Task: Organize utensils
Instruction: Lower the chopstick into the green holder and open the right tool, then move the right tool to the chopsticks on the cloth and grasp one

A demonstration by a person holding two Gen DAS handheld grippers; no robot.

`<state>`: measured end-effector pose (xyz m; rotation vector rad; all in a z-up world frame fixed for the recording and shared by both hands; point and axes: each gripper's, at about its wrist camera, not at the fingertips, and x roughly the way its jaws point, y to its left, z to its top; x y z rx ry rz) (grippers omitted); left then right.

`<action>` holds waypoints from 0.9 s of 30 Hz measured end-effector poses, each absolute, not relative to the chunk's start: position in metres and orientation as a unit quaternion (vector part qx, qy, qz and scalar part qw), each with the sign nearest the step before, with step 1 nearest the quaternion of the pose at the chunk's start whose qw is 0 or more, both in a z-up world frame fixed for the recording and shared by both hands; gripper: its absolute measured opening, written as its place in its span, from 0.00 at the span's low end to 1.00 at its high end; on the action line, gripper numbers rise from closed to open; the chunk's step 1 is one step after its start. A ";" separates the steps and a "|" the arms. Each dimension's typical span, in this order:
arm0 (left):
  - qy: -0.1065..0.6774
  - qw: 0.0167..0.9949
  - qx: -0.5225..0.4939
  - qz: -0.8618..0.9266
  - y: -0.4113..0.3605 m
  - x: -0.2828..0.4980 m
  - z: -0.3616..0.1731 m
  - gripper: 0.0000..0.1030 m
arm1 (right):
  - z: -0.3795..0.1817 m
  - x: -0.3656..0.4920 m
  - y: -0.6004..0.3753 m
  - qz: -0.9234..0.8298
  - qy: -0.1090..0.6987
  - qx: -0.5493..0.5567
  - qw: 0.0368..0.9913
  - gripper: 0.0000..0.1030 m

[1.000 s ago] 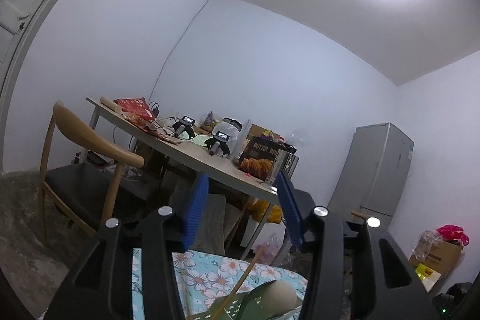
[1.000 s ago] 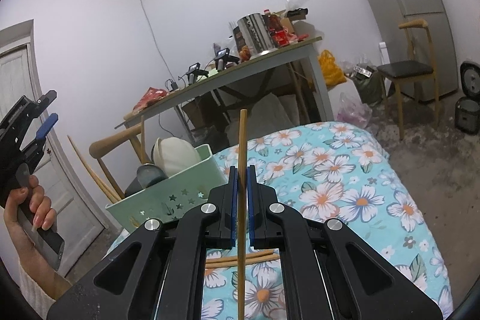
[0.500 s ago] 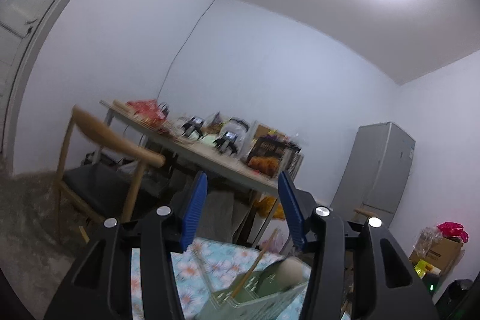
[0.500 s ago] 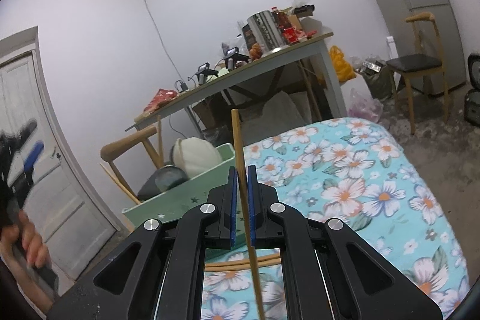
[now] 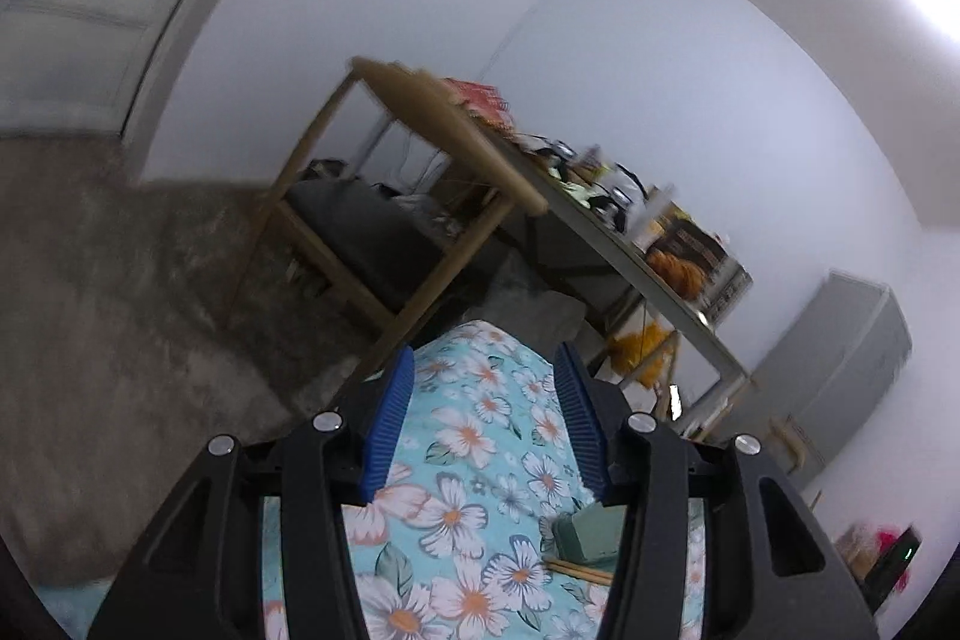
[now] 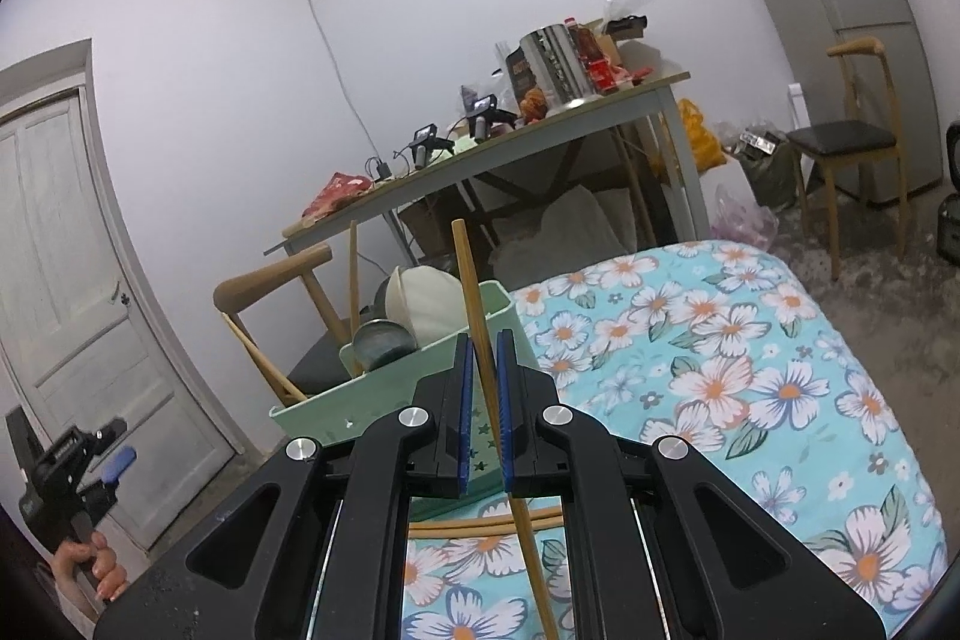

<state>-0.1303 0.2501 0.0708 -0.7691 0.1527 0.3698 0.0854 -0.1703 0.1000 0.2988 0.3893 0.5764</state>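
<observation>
Right tool (image 6: 483, 388) clenched on a wooden chopstick (image 6: 480, 334), tilted, just near side of green basket (image 6: 372, 394) on floral bench (image 6: 750, 370). Left tool (image 5: 483, 421), blurry, looks released w/ nothing between.

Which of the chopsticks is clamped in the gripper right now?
The chopstick standing tilted between the right gripper's blue pads. The pair of chopsticks lies flat on the floral cloth; others lean in the green basket.
</observation>
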 end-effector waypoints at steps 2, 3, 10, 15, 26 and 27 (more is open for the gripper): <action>0.081 0.899 -0.395 0.170 0.250 -0.130 0.062 0.45 | 0.102 0.085 -0.171 0.286 0.192 0.155 0.926 0.06; 0.082 0.898 -0.398 0.168 0.249 -0.129 0.062 0.45 | 0.103 0.085 -0.172 0.289 0.192 0.160 0.924 0.06; 0.105 0.893 -0.408 0.156 0.234 -0.111 0.049 0.45 | 0.131 0.061 -0.168 0.306 0.155 0.175 0.923 0.06; 0.124 0.894 -0.405 0.142 0.222 -0.101 0.045 0.45 | 0.159 0.057 -0.156 0.323 0.137 0.172 0.920 0.06; 0.129 0.889 -0.413 0.150 0.242 -0.111 0.040 0.45 | 0.154 0.055 -0.121 0.337 0.147 0.138 0.920 0.01; 0.133 0.887 -0.415 0.150 0.245 -0.111 0.038 0.45 | 0.154 0.056 -0.121 0.333 0.153 0.137 0.920 0.01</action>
